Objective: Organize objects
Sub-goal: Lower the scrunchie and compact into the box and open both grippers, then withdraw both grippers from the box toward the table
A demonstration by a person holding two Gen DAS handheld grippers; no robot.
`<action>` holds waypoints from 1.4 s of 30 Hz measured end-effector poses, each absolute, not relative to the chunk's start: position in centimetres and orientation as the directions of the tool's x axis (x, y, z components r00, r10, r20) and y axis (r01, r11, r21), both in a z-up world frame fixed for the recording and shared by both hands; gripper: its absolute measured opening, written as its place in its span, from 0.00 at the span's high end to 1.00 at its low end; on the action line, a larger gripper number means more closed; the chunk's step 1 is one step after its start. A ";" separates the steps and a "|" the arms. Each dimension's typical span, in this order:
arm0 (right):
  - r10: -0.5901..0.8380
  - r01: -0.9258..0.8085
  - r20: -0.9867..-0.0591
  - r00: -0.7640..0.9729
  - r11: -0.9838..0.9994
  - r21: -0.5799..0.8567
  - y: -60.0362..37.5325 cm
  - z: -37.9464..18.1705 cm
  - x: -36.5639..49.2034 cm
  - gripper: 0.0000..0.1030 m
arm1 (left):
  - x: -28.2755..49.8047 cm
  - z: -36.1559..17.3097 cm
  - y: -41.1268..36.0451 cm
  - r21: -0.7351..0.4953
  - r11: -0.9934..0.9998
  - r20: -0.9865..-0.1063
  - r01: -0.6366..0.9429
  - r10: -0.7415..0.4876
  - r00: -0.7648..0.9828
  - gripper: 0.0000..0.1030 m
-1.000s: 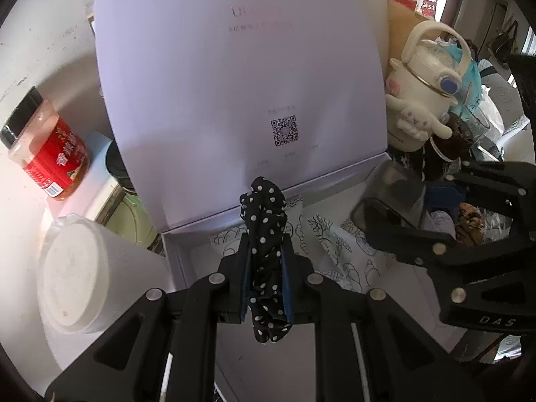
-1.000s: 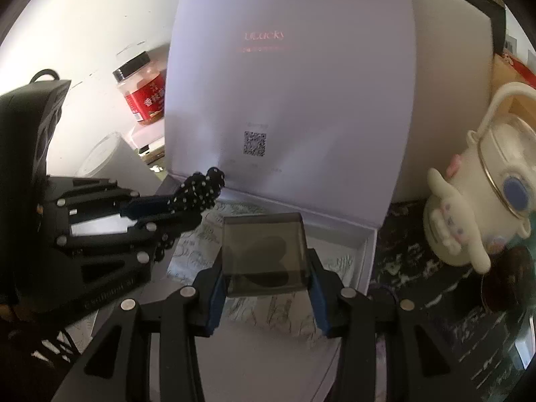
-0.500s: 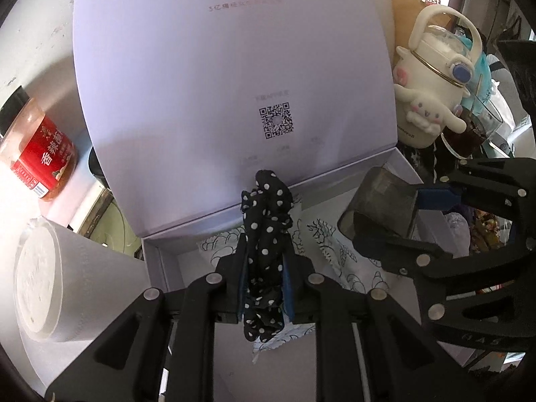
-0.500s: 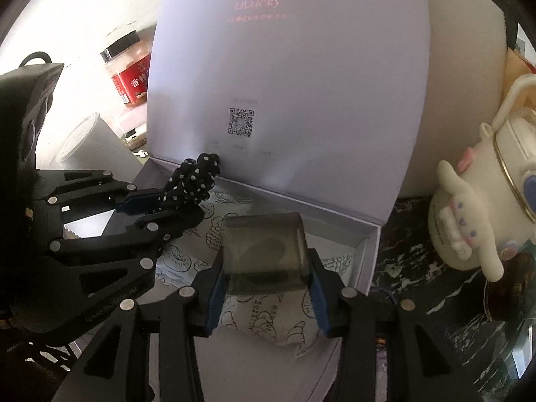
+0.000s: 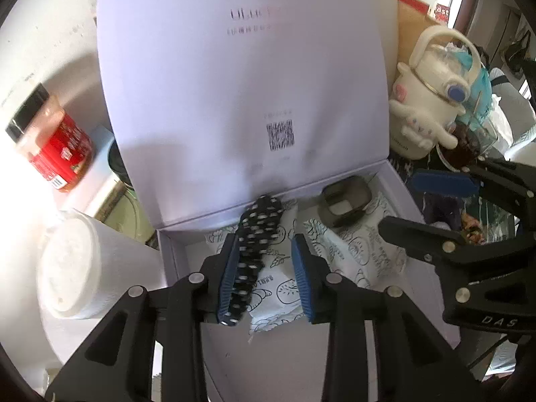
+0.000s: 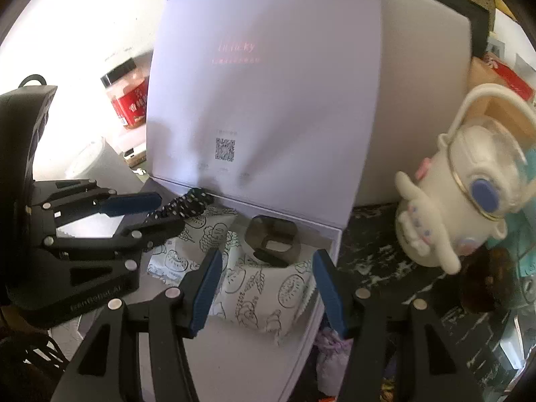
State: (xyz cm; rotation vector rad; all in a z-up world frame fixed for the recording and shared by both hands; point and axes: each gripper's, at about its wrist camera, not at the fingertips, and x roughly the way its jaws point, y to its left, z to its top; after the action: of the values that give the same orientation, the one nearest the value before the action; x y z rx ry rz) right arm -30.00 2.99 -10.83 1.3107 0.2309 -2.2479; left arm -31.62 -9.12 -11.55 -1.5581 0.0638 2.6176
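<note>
Left wrist view: left tool [image 5: 264, 271] and right tool [image 6: 268, 288] are gaping, released, over box [image 5: 432, 298]; marbled dark table [image 6: 378, 251] is lying at 3 o'clock.

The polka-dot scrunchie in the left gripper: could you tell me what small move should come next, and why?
Probably draw the left gripper back. Its fingers are spread, and the polka-dot scrunchie leans on only the left one, over the snack packets inside the white box.

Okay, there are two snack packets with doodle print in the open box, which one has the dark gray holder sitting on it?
The right-hand packet, nearer the right gripper, carries the dark gray holder. The left packet instead has the polka-dot scrunchie over it.
</note>
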 end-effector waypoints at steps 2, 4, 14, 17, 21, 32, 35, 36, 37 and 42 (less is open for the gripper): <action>-0.349 0.512 -0.845 -0.405 -0.853 0.107 3.7 -10.2 -29.7 0.44 | -31.4 -11.0 -9.1 -0.008 -0.995 -0.875 -0.102 0.056 -0.481 0.63; -0.343 0.508 -0.842 -0.417 -0.856 0.097 4.2 -9.5 -29.5 0.44 | -31.3 -10.4 -8.6 -0.008 -0.994 -0.869 -0.105 0.059 -0.492 0.61; -0.318 0.488 -0.820 -0.476 -0.871 0.054 7.5 -5.9 -26.7 0.44 | -29.8 -5.3 -8.3 -0.042 -0.993 -0.842 -0.109 0.094 -0.531 0.60; -0.310 0.484 -0.815 -0.489 -0.874 0.042 7.9 -5.2 -25.8 0.44 | -28.5 -3.8 -7.9 -0.039 -0.992 -0.832 -0.117 0.097 -0.547 0.60; -0.301 0.477 -0.806 -0.509 -0.878 0.027 9.0 -4.1 -24.3 0.44 | -27.2 -2.4 -6.9 -0.042 -0.991 -0.821 -0.126 0.106 -0.562 0.60; -0.298 0.467 -0.779 -0.552 -0.884 0.007 12.3 -1.3 -19.9 0.44 | -23.3 1.3 -3.6 -0.041 -0.988 -0.804 -0.146 0.119 -0.582 0.58; -0.291 0.459 -0.772 -0.564 -0.888 0.000 13.7 -0.7 -18.7 0.44 | -22.4 1.9 -2.3 -0.043 -0.987 -0.801 -0.157 0.128 -0.585 0.55; -0.288 0.455 -0.771 -0.568 -0.890 -0.003 14.2 -0.5 -18.4 0.44 | -22.1 2.1 -1.8 -0.044 -0.986 -0.799 -0.161 0.131 -0.587 0.54; -0.285 0.452 -0.770 -0.571 -0.892 -0.004 14.6 -0.3 -18.1 0.44 | -21.8 2.3 -1.4 -0.044 -0.985 -0.797 -0.164 0.134 -0.588 0.54; -0.268 0.426 -0.769 -0.580 -0.905 -0.006 17.3 0.2 -16.7 0.44 | -20.5 2.9 1.4 -0.045 -0.982 -0.798 -0.186 0.147 -0.585 0.53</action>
State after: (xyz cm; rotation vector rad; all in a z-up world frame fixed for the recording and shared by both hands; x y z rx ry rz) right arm -16.74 17.25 0.15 1.1601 0.2670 -2.4749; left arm -20.54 1.35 2.86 -1.3235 0.0643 2.6404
